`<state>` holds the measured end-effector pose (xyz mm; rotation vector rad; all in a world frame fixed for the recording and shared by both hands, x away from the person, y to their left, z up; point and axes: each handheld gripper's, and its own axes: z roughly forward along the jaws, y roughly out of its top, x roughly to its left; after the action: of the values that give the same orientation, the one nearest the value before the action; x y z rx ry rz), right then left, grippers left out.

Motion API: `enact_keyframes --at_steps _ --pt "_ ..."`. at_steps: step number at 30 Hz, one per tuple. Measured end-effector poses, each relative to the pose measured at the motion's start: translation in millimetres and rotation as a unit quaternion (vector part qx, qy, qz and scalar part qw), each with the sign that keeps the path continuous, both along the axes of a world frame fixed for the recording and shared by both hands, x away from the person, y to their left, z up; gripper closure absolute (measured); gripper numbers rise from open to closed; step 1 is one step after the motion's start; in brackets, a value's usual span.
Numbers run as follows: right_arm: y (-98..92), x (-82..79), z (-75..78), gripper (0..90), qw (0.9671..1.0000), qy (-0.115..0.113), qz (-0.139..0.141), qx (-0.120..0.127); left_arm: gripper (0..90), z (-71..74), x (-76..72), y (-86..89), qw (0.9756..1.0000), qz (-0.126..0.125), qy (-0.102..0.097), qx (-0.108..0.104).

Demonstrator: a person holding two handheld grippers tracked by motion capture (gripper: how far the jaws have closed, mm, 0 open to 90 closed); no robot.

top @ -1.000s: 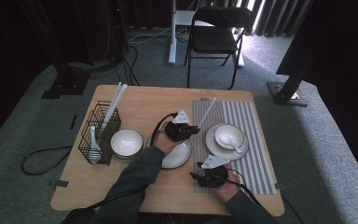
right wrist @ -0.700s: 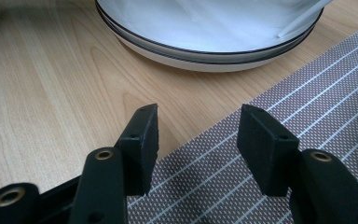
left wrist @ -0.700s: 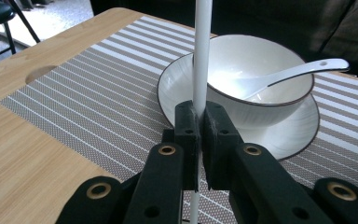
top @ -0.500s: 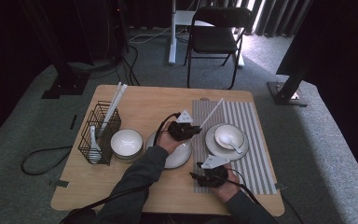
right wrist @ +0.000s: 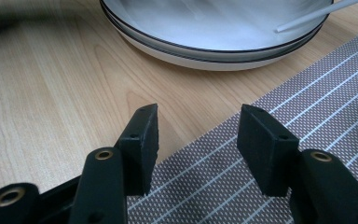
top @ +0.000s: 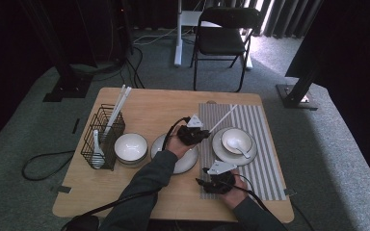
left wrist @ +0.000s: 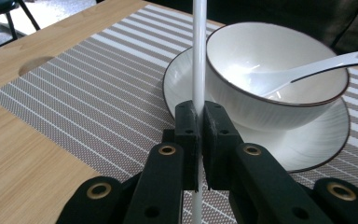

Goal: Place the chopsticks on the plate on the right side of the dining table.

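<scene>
Since a second ago, left hand has carried its chopstick a little toward the striped mat; then the stick lay over the mat's upper part, now it slants toward the mat's far middle, tip up and away. Right hand has not shifted.

Left gripper (top: pixel 192 134): jaws closed tight on one white chopstick (left wrist: pixel 198 56), clamped near its lower end. Stick runs straight out ahead of the jaws along their own line, a short tail poking back under them. In the high view the same stick (top: pixel 223 118) angles off past the bowl's far-left side.

Just ahead and to the right of those jaws: white bowl (left wrist: pixel 279 74) with a white spoon (left wrist: pixel 307 70) lying in it, bowl seated on a saucer plate (left wrist: pixel 307 149), all on the striped placemat (left wrist: pixel 98 93). Stick passes beside the bowl's rim; touching or not, cannot tell.

Right gripper (right wrist: pixel 196 149): jaws half open, nothing between them, hovering low over the mat's near-left edge where it meets the bare table (right wrist: pixel 51 93). Rim of the larger white plate (right wrist: pixel 205 51) lies straight ahead of them.

Judgement: the left hand is plainly the working one. The coming move turns on the stick's long axis — it has to come down flat, parallel to the mat's stripes, beside the saucer and not across it. More chopsticks wait in the wire basket (top: pixel 101 139), well off to the left.
</scene>
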<state>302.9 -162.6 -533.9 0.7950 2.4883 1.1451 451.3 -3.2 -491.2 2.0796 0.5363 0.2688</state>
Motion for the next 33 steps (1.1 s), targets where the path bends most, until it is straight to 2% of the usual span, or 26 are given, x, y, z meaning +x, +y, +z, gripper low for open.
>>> enact_keyframes --at_steps 17,21,33 --pt "0.2 -0.1 -0.3 47.9 1.0000 -0.001 0.003 -0.001 86.0 -2.0 7.0 -14.2 0.9997 0.012 0.009 0.022" --pt "0.3 -0.1 -0.3 47.9 1.0000 -0.001 0.002 0.000 86.0 -2.5 8.1 -17.7 0.9996 0.011 0.011 0.022" --pt "-0.5 0.0 0.4 47.9 1.0000 -0.002 0.004 0.000 86.0 -6.9 8.7 -29.7 0.9990 0.007 0.014 0.041"
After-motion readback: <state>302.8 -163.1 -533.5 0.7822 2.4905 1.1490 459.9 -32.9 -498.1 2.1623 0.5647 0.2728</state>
